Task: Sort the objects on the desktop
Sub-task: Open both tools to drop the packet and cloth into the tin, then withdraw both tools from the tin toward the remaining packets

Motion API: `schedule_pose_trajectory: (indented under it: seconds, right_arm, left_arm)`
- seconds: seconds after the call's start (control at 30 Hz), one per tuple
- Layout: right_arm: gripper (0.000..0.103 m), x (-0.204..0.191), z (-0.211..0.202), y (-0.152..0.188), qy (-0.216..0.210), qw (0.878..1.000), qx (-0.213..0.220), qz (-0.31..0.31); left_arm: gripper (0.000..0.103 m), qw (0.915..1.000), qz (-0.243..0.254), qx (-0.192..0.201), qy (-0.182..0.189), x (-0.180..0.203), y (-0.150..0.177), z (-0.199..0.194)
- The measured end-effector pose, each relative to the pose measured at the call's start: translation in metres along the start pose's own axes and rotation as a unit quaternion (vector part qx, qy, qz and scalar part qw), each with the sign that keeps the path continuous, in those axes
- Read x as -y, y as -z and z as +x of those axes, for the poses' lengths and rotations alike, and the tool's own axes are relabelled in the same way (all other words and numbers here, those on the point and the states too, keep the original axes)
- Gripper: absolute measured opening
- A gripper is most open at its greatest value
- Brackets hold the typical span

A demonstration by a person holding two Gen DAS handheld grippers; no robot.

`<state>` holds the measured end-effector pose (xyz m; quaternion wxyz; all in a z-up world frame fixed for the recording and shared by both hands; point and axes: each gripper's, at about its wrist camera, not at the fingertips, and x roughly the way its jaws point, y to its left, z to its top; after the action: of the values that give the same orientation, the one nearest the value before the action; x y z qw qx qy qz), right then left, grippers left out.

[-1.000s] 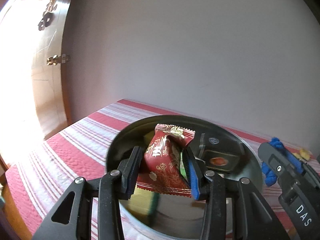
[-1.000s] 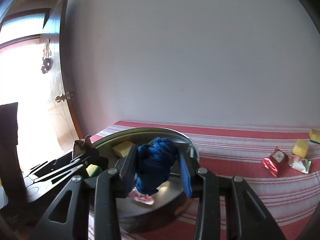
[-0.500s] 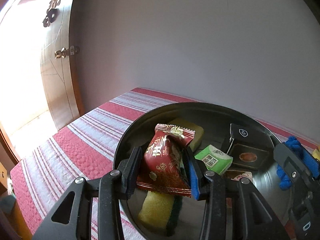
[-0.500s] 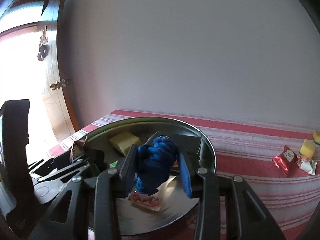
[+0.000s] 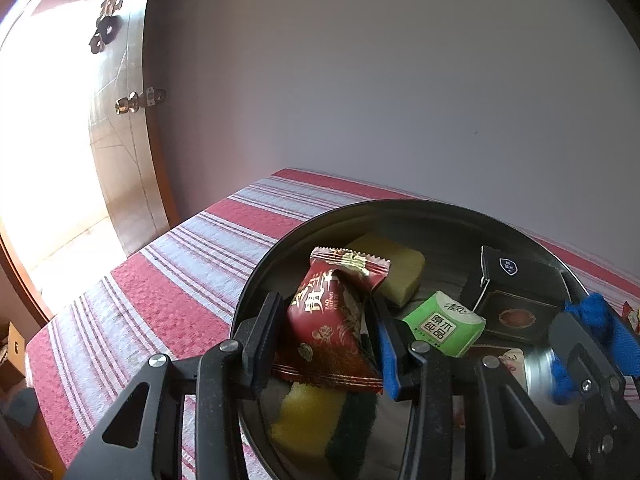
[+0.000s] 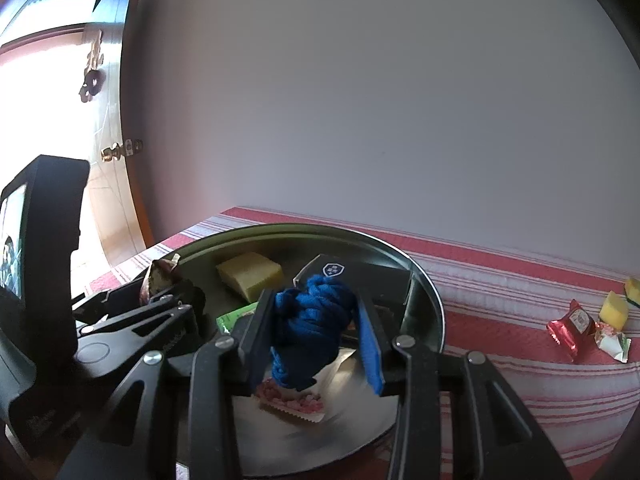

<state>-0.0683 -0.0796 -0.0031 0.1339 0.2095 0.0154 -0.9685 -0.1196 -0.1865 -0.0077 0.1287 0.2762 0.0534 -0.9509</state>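
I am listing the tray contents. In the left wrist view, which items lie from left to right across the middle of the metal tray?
Red snack packet → green tissue pack → black box → blue rope bundle.

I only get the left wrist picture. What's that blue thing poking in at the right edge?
Observer: The right wrist view shows it whole: a knotted blue rope between the fingers of the right gripper, above the metal tray.
Operator: Anything underneath it?
Observer: Yes, a pink-patterned wrapper lies on the tray floor, just beneath the rope in that view.
Operator: Is anything left outside the tray?
Observer: Yes. To the right of the tray, a red packet, a yellow sponge cube and a white wrapper lie together on the striped cloth.
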Motion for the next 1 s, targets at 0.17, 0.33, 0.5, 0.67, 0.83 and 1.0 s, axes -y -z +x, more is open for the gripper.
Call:
schedule_pose_trajectory:
  seconds: [0.17,0.33,0.5,0.67,0.83,1.0]
  right_arm:
    - [0.06,0.003,-0.008,0.001,0.005,1.0,0.018,0.009]
    - [0.087,0.016,-0.022,0.003,0.027,0.997,0.051,0.045]
    - [0.101,0.021,-0.03,0.004,0.038,0.996,0.061,0.056]
    - [0.103,0.015,-0.034,0.005,0.049,0.996,0.066,0.04]
    - [0.103,0.012,-0.039,0.008,0.063,0.995,0.073,0.029]
    - [0.103,0.015,-0.042,0.01,0.07,0.995,0.071,0.03]
  left_arm:
    - [0.073,0.9999,-0.001,0.009,0.008,0.0,0.0,-0.003]
    - [0.083,0.9999,0.006,0.014,0.007,0.005,0.001,-0.005]
    - [0.102,0.9992,0.006,0.033,-0.021,0.008,0.003,-0.013]
    - [0.102,0.9987,-0.021,0.037,-0.028,-0.002,0.002,-0.015]
    - [0.102,0.9978,-0.036,0.045,-0.033,-0.007,0.003,-0.019]
    - [0.102,0.9972,-0.029,0.058,-0.037,-0.005,0.005,-0.024]
